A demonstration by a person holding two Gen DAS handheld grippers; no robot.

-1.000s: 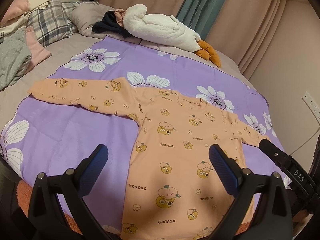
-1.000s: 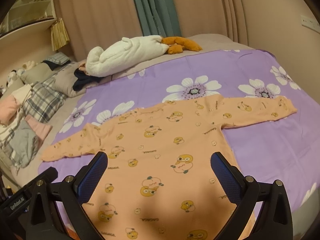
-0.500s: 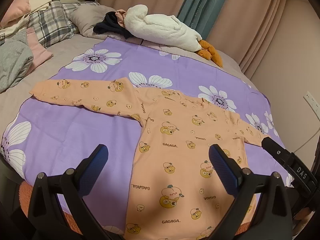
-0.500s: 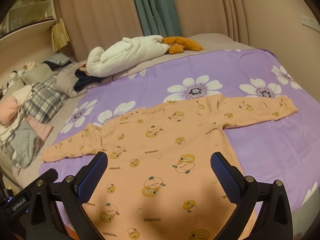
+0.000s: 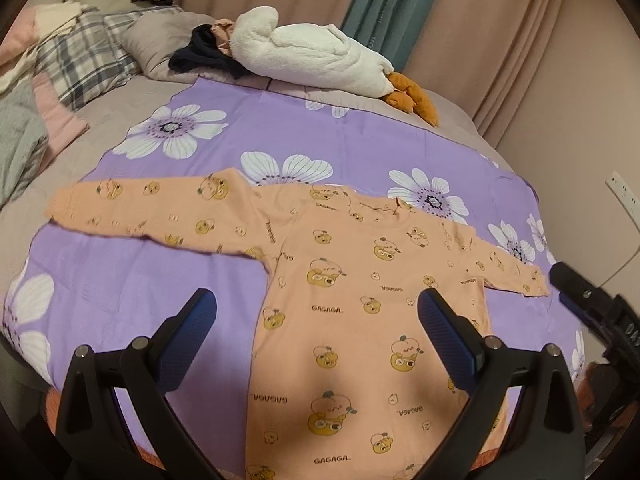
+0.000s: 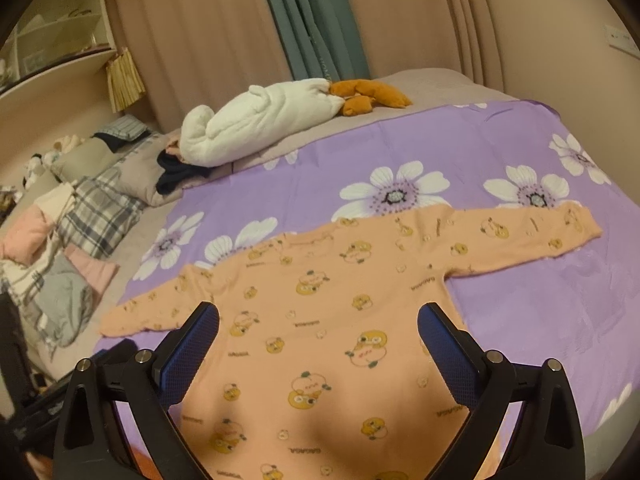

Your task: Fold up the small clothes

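Peach long-sleeved cartoon-print cotton top [image 5: 360,300], flat on purple flowered sheet [image 5: 320,140], sleeves spanning frame left to right; left gripper [image 5: 316,320] and right gripper [image 6: 318,332] both released, empty, above its lower-frame hem.

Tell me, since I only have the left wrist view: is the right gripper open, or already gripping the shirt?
Observer: Open. The right wrist view shows the right gripper with its jaws wide apart and nothing between them.
Operator: What is it pointing at?
Observer: The body of the orange shirt, which lies flat; one finger is close to the underarm seam.
Operator: Is there anything in the room that I miss?
Observer: Wall shelves, high on the left of that view.
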